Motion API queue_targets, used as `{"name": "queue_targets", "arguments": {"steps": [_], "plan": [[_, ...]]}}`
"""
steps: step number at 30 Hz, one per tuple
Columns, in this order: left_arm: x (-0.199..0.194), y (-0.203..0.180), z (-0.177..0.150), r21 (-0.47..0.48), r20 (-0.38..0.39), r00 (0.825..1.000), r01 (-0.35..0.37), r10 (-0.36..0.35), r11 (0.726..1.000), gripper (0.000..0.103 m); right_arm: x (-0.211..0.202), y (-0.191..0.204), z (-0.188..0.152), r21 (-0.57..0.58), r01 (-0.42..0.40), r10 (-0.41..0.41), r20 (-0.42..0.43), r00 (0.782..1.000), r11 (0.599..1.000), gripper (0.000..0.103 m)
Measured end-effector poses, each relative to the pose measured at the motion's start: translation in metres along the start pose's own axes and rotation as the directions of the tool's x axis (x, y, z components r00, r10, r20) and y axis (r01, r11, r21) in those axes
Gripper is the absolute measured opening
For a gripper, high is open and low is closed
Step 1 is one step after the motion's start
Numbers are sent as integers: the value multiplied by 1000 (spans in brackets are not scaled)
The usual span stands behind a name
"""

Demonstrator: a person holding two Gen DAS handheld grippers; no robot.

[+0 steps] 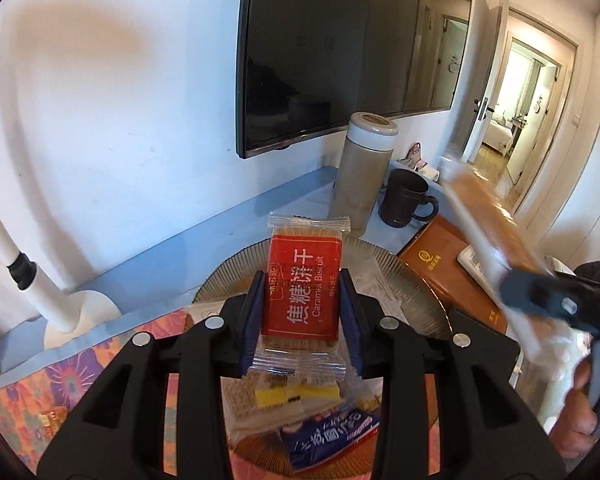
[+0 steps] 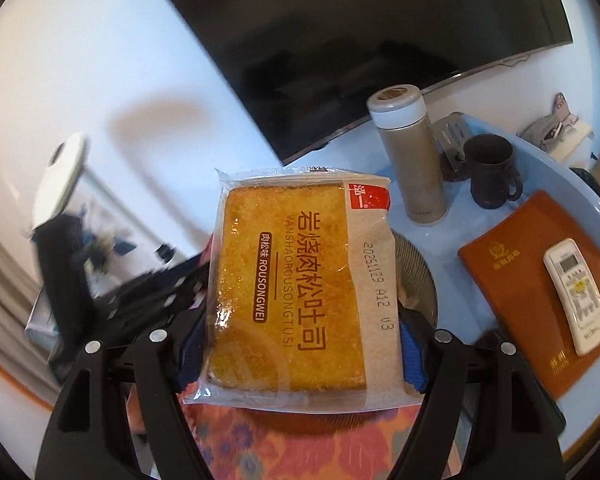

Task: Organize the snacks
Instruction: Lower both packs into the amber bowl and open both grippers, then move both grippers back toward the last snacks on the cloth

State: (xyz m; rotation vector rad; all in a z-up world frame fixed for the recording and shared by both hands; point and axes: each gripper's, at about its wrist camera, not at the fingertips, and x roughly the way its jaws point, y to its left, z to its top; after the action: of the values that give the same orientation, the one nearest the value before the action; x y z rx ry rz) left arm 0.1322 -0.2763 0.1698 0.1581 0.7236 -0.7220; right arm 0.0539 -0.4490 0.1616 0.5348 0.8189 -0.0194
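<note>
Red caramel biscuit pack [image 1: 302, 294]: one, left tongs [image 1: 302, 312] grasping | toast pack [image 2: 296, 292]: one, right tongs [image 2: 300, 344] grasping

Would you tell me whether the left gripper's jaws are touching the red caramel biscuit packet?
Touching. The left wrist view shows the left gripper with both blue-padded jaws pressed against the sides of the caramel biscuit packet, holding it above the glass plate.

Remote [image 2: 576, 295] on book [image 2: 520, 264]; mug [image 2: 493, 171] behind.
</note>
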Motion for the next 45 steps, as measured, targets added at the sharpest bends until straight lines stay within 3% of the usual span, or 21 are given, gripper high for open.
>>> {"name": "queue_targets", "arguments": {"steps": [7,8,9,11,19,26,29,33,35,37,39,43,45], "plan": [[20,12,-7,-38,-36,999,14,-15,999,36,41,4,-4,-29,53,-54,-42,998,998,77],[22,14,-9,-41,-41,999,20,-21,999,41,44,5,-5,-36,54,-55,-52,997,998,81],[23,15,-11,-43,-44,999,29,-31,999,57,45,5,-7,-34,43,-45,-61,997,999,81],[24,17,-14,-52,-57,997,51,-54,997,70,41,2,-11,-14,23,-24,-64,998,1000,85],[8,32,-27,-99,-81,990,104,-112,990,72,10,3,-17,-7,24,-24,-28,999,1000,90],[-59,44,-57,-44,-28,999,18,-20,999,79,-7,26,-48,-50,-31,29,-50,998,998,92],[-106,66,-86,-85,29,998,-60,62,995,83,-12,41,-80,-129,-79,72,-57,996,988,92],[-159,112,-154,-229,45,983,-162,177,960,86,-4,59,-130,-204,-161,134,-138,981,966,95],[-174,132,-186,-297,29,966,-238,258,925,85,7,69,-157,-244,-208,156,-216,964,947,97],[-187,152,-230,-361,12,942,-309,336,880,85,17,80,-182,-306,-204,129,-246,961,930,97],[-187,168,-268,-424,-42,932,-342,359,839,85,29,88,-197,-337,-201,108,-274,956,920,97],[-175,187,-310,-459,-132,902,-424,412,781,85,52,100,-214,-380,-174,55,-305,951,909,98],[-172,192,-319,-490,-141,902,-421,407,764,84,63,105,-222,-421,-131,2,-294,956,897,98]]}}
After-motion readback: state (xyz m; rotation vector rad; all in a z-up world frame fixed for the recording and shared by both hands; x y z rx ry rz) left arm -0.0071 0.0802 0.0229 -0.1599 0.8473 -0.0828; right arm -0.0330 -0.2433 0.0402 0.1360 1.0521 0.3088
